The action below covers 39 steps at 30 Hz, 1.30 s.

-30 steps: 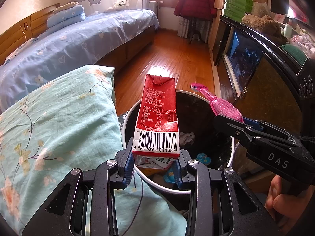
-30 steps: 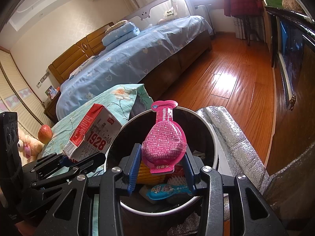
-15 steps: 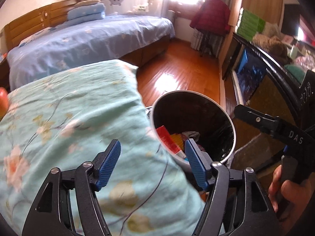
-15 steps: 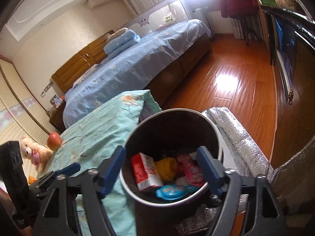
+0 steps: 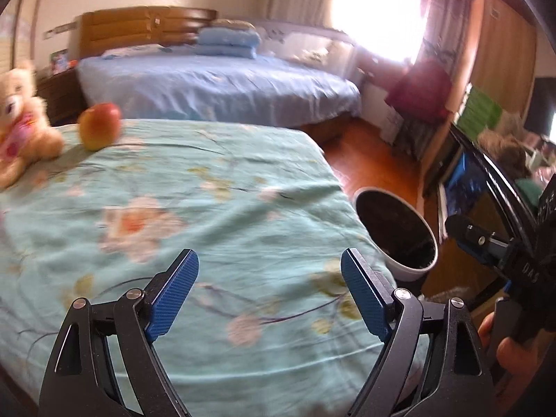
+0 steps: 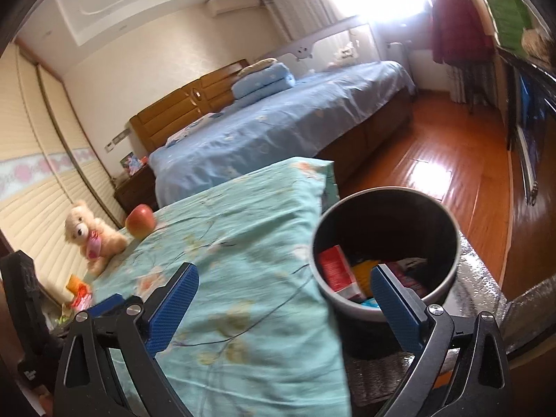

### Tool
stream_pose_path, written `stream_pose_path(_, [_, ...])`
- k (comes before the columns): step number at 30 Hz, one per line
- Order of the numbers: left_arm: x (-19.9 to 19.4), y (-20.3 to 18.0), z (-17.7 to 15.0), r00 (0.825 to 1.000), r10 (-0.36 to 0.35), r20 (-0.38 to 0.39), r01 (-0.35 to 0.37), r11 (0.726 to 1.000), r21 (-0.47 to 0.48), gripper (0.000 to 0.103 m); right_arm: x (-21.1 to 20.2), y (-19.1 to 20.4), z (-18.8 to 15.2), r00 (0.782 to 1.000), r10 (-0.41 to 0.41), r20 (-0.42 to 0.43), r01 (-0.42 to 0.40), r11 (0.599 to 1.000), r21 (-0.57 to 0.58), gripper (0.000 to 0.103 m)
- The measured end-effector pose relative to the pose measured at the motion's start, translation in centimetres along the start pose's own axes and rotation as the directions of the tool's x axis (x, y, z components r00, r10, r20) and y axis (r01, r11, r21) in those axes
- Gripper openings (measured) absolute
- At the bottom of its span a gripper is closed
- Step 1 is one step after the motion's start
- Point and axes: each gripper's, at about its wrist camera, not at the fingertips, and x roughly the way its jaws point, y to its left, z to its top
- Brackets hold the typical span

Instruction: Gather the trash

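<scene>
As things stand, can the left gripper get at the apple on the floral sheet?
Probably yes. The left gripper is open and empty, and only bare floral sheet lies between it and the apple; the teddy bear sits beside the apple, not in front.

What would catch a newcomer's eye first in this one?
Probably the teal flowered bedspread filling the foreground, with a red apple and a teddy bear at its far corner. Next, the round bin beside the bed, showing a red carton and other trash.
</scene>
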Motion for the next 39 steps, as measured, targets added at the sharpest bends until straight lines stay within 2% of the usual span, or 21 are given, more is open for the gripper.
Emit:
stream_pose_path(3, [-2.1,1.2,-0.1,0.998,0.032,0.051,-0.031,0.999,-0.006,0.086,-0.3,2.0,-0.1,1.000,0.015,0.010,-0.015,0.999,-0.036,0.100])
stream_pose_path(6, [-4.4,1.7,0.2,0.990,0.067,0.125,-0.067,0.998,-0.002,0.087,-1.7,4.1,0.4,0.998,0.010,0.064,-0.004,0.995,-0.100,0.100])
stream_pose_path(8, [-5.7,1.8,0.1,0.979,0.106,0.175,-0.109,0.994,0.008,0.102,-3.3,5.7,0.5,0.990,0.018,0.139,0.002,0.990,-0.141,0.103])
stream_pose_path(9, [-6.6,1.9,-0.1,0.965,0.149,0.217,-0.155,0.988,0.010,0.103,-3.6,6.0,0.4,0.987,0.021,0.161,0.004,0.989,-0.151,0.103])
stream_pose_path(11, [-7.1,2.1,-0.6,0.951,0.189,0.245,-0.198,0.980,0.014,0.103,-4.2,6.7,0.0,0.979,0.001,0.203,0.035,0.985,-0.171,0.103])
stream_pose_path(18, [-7.9,3.5,-2.7,0.935,0.253,0.249,-0.259,0.966,-0.009,0.103,-3.3,7.5,-3.1,0.979,-0.034,0.202,0.081,0.970,-0.229,0.103])
stream_pose_path(28, [-9.5,3.4,-5.2,0.916,0.286,0.283,-0.299,0.954,0.002,0.103,-3.5,8.0,-6.2,0.974,-0.069,0.216,0.130,0.950,-0.283,0.103])
stream_pose_path(34, [-10.3,2.8,-6.0,0.906,0.297,0.300,-0.315,0.949,0.014,0.103,-4.3,8.3,-6.7,0.972,-0.061,0.227,0.127,0.948,-0.291,0.103])
stream_pose_path(39, [-10.6,2.9,-6.5,0.908,0.293,0.299,-0.309,0.951,0.006,0.103,-5.0,8.6,-6.6,0.971,-0.052,0.234,0.122,0.948,-0.293,0.103])
